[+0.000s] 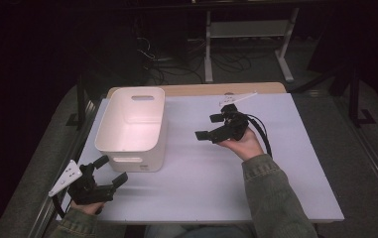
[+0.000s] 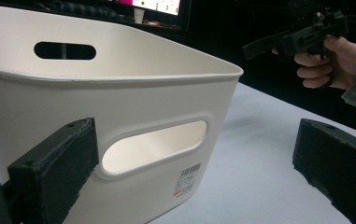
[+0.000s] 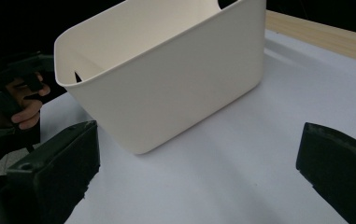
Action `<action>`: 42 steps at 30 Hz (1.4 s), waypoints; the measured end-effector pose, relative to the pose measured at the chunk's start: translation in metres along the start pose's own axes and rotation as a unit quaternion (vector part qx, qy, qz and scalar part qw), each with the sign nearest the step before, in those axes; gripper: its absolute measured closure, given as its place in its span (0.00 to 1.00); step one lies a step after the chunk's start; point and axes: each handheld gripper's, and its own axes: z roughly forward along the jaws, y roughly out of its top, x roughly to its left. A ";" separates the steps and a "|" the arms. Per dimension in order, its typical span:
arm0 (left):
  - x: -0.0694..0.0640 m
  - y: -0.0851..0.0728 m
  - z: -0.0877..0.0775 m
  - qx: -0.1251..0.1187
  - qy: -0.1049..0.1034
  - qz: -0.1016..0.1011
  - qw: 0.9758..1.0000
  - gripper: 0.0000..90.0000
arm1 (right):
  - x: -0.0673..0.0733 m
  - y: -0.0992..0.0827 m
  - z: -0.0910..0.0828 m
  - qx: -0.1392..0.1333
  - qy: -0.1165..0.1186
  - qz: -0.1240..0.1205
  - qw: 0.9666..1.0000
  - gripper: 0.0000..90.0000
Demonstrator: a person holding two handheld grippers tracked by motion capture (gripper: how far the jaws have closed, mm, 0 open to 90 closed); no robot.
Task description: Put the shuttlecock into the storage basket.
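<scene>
White plastic, smooth and thin-walled, makes up the rectangular storage bin (image 1: 133, 128) with slotted handle cut-outs that stands upright on the left half of the pale grey tabletop (image 1: 211, 188), nothing visible inside it. Left of its near corner, at the tabletop's front edge, the left gripper (image 1: 111, 170) hovers with its jaws spread wide and nothing between them; the left gripper view puts the near handle slot and a barcode sticker (image 2: 188, 180) just ahead of those jaws. To the right of the bin, above the middle of the tabletop, the right gripper (image 1: 209, 126) is held clear of the surface, jaws likewise wide open and empty, pointing towards the bin's long side wall.

Judging from this, the bin is light and empty, so a one-sided push from either gripper would probably slide or tip it rather than seat a grip. Pinching the slick wall away from the rim or handle slot could let it slip out, and closing unevenly from both sides might twist the bin towards the tabletop's left edge.
</scene>
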 end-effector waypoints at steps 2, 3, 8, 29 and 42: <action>0.000 0.000 0.000 0.001 0.000 0.002 1.000 0.00 | -0.001 -0.004 -0.003 -0.001 -0.005 0.001 1.000 0.00; 0.000 0.000 0.000 0.002 0.000 0.001 1.000 0.00 | -0.002 -0.005 -0.004 -0.001 -0.006 0.001 1.000 0.00; 0.001 0.000 -0.001 0.006 0.000 0.006 1.000 0.00 | -0.003 -0.012 -0.014 -0.020 -0.024 -0.006 0.999 0.00; 0.001 0.000 0.000 0.006 0.002 0.007 1.000 0.00 | -0.013 -0.041 -0.046 -0.044 -0.042 0.014 0.998 0.00; 0.001 0.001 -0.001 0.005 0.001 0.006 1.000 0.00 | -0.014 -0.059 -0.059 -0.056 -0.064 0.020 0.996 0.00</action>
